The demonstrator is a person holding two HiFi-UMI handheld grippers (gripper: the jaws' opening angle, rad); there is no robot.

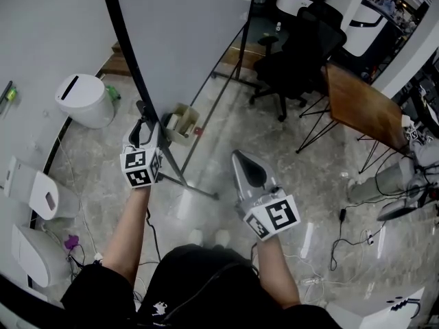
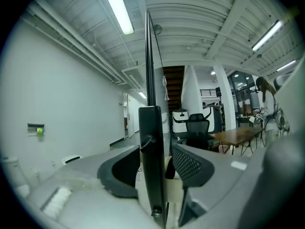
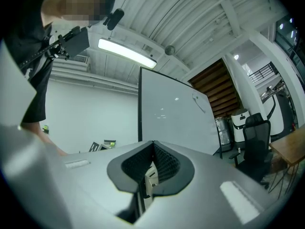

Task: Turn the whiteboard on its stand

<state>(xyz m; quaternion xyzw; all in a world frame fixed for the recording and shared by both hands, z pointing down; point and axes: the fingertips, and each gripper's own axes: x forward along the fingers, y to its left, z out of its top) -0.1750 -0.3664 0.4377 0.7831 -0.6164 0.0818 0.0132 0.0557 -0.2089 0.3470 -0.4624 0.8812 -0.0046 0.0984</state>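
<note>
The big whiteboard (image 1: 185, 33) stands upright on its metal stand, black frame edge (image 1: 127, 46) toward me. My left gripper (image 1: 145, 130) is at that edge. In the left gripper view the black frame post (image 2: 151, 142) runs between the jaws of the left gripper (image 2: 155, 163); the left pad (image 2: 121, 168) lies next to it and a gap shows at the right pad (image 2: 190, 163), so it is open around the frame. My right gripper (image 1: 241, 160) hangs free to the right, away from the board, jaws together. From the right gripper (image 3: 153, 147) the whiteboard (image 3: 176, 113) shows ahead.
A beige box (image 1: 180, 125) sits at the stand's foot, whose leg (image 1: 199, 190) runs across the floor. A white round bin (image 1: 86, 100) and white units (image 1: 34, 194) are at the left. A black office chair (image 1: 298, 46), a wooden table (image 1: 360, 105) and floor cables (image 1: 343, 238) are on the right.
</note>
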